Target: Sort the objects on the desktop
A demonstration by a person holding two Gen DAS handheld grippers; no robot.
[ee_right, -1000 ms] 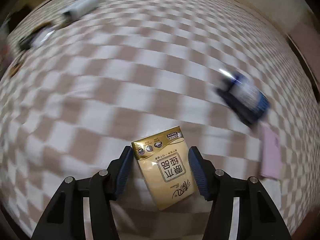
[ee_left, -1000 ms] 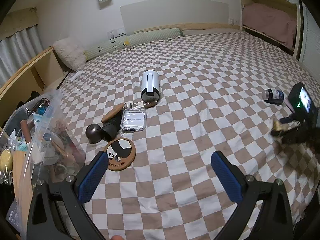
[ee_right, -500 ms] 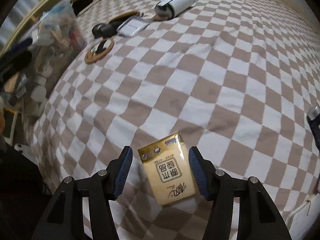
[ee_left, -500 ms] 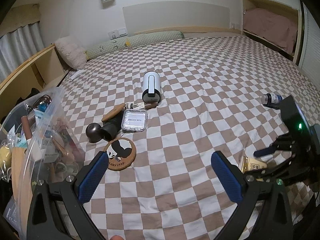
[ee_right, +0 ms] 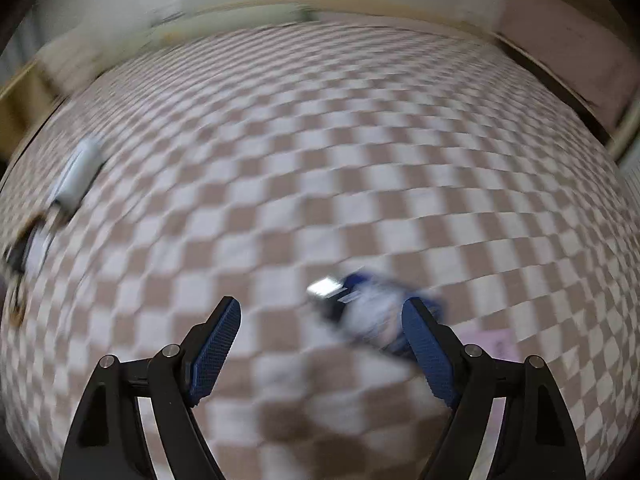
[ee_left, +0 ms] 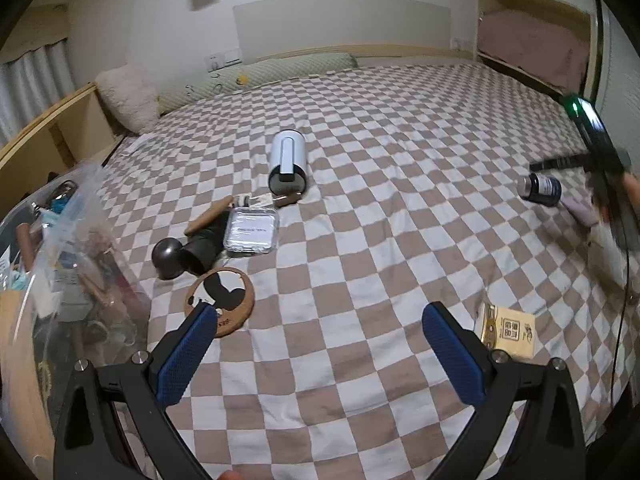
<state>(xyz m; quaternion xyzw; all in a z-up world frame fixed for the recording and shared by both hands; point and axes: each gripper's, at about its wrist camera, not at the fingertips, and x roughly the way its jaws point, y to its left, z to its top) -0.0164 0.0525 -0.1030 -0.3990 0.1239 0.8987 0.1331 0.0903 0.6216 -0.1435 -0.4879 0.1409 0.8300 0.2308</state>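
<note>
Tissue pack [ee_left: 507, 331], gold, lies flat on the checkered bed [ee_left: 360, 184] at near right beside the spread, empty left tongs [ee_left: 320, 344], while the right tongs [ee_right: 320, 344] are opening with nothing gripped, above a blurred dark blue bottle [ee_right: 372, 312]

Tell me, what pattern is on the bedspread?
The bedspread has a brown-and-white check, clearest in the left wrist view.

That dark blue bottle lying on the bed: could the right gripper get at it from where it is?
Probably yes. The bottle lies bare on the bedspread just ahead of the right gripper, whose empty jaws are opening; nothing blocks it.
</note>
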